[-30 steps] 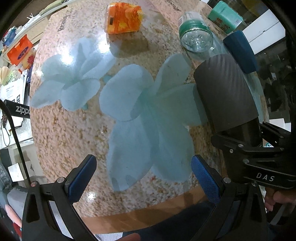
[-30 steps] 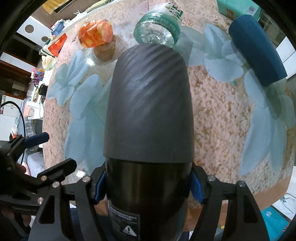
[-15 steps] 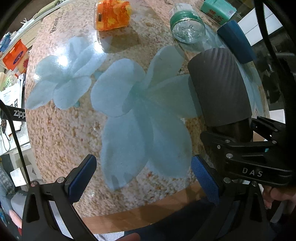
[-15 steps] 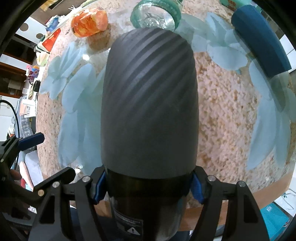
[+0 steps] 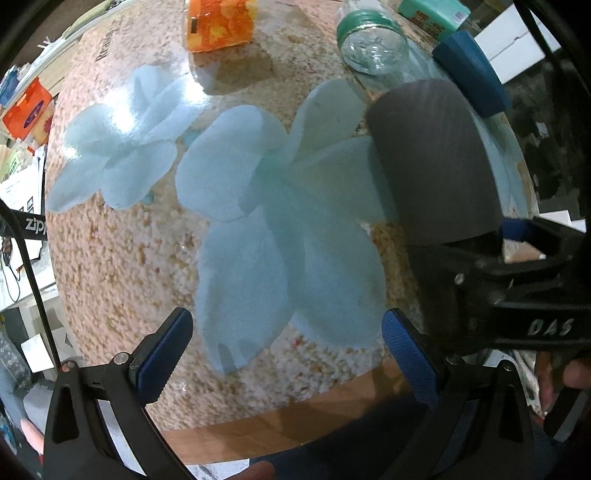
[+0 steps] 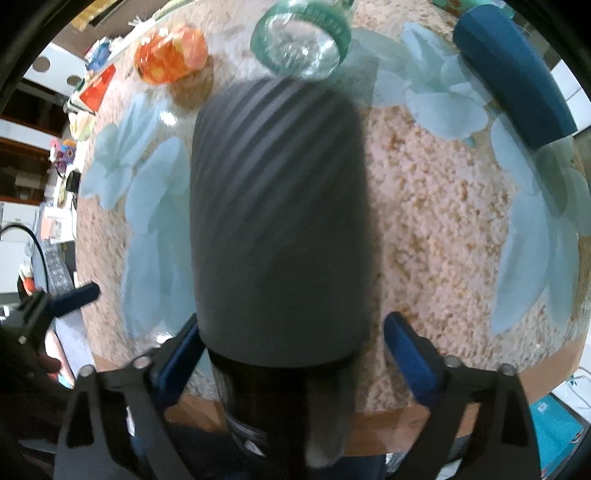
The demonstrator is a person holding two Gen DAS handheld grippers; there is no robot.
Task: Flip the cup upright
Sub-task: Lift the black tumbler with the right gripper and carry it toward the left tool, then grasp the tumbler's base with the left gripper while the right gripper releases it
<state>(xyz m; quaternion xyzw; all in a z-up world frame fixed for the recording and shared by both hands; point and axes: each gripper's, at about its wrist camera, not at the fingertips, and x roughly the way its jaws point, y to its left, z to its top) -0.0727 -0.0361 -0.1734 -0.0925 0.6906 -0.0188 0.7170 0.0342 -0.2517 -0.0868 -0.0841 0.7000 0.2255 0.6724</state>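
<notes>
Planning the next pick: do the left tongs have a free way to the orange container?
Probably yes: only bare tablecloth lies between the open left tongs and the orange container; the dark cup stands aside.

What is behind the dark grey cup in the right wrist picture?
Behind the dark grey cup a clear bottle with a green band lies on the table. The cup covers its near edge.
</notes>
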